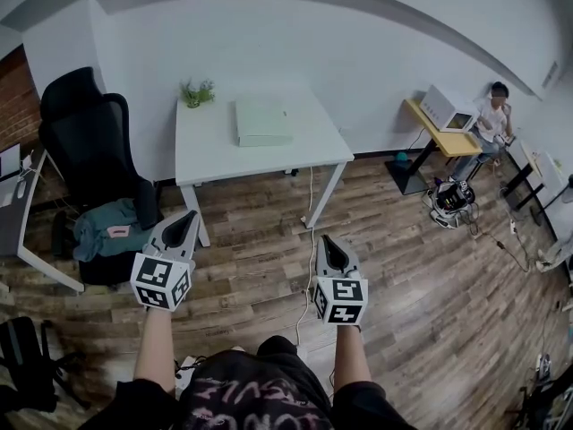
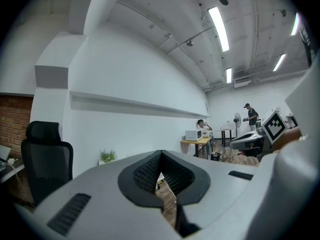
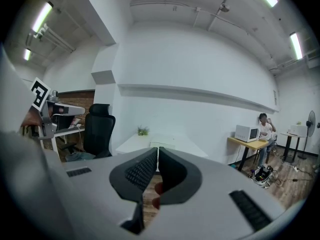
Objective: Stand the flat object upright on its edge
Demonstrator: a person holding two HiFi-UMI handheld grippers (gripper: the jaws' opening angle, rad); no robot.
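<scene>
Both pairs of jaws are pressed together at the tips with nothing between them. The left gripper and right gripper are held side by side over the wooden floor, well short of the table.

The flat box, pale and rectangular, lies on its broad face near the middle of that white table, toward the back edge. It is well apart from both grippers. A small potted plant stands at the table's back left corner.

Left of the table is a black office chair with a teal cloth on its seat. Far to the right, a person sits beside a yellow desk carrying a white microwave.
</scene>
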